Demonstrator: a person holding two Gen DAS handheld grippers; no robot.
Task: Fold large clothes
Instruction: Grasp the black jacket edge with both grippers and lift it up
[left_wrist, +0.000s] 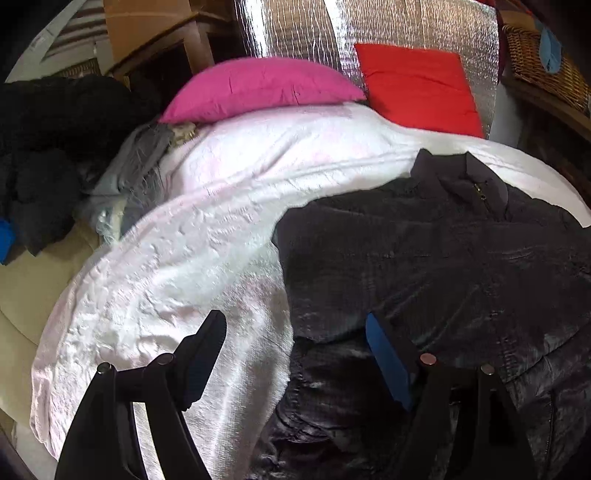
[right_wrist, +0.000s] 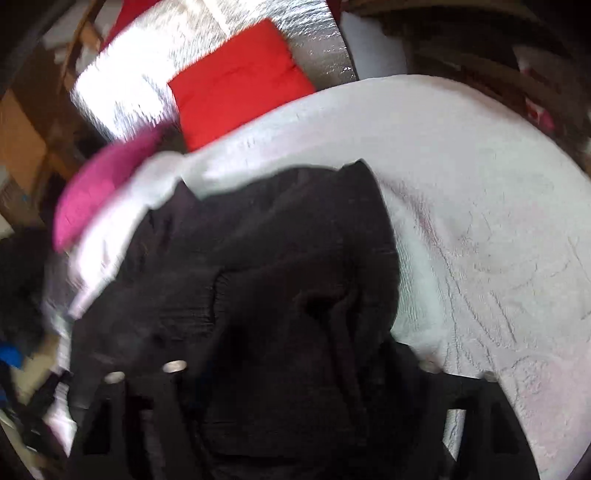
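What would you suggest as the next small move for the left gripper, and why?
Probably shift it right and close on the jacket's near edge. The left gripper hangs open, one finger over the white blanket, the other over the dark quilted jacket, which is lying spread out.

A blurred black jacket (right_wrist: 266, 266) lies on the white bedspread (right_wrist: 480, 206), draping over the right gripper (right_wrist: 295, 369), hiding its fingertips.

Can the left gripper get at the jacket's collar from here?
Probably yes. The left gripper is open over the dark jacket, and the collar lies uncovered farther ahead on the white bedspread, with nothing between.
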